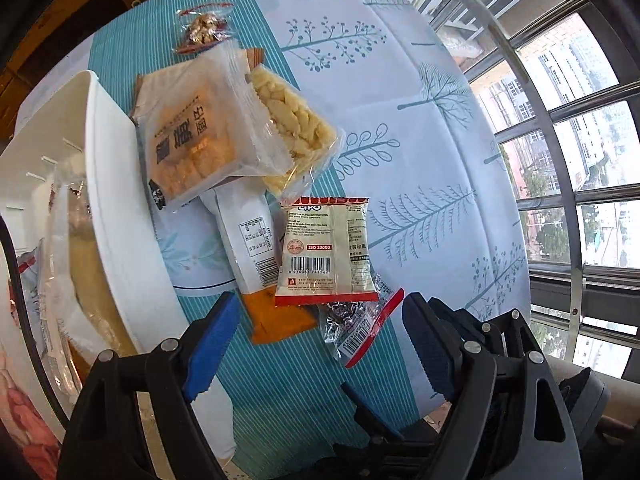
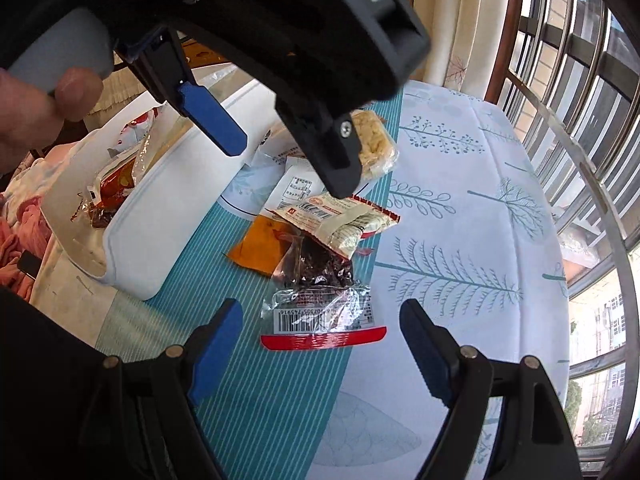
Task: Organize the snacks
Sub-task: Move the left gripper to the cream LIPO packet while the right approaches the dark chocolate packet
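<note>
Snack packets lie in a loose pile on the tablecloth beside a white bin (image 1: 120,208). A white and red packet with a barcode (image 1: 326,250) lies on an orange-bottomed pouch (image 1: 264,280). A clear red-edged packet of dark snacks (image 2: 320,300) lies nearest. My left gripper (image 1: 320,344) is open and empty just short of these. My right gripper (image 2: 320,344) is open and empty, with the dark packet between its fingertips. The left gripper (image 2: 280,160) hangs above the pile in the right wrist view.
The white bin (image 2: 160,216) holds several packets. Two larger clear packets (image 1: 192,128) (image 1: 296,120) and a small nut bag (image 1: 202,28) lie farther back. Window bars (image 1: 560,160) run along the table's right side. A pink cloth (image 2: 24,232) lies left of the bin.
</note>
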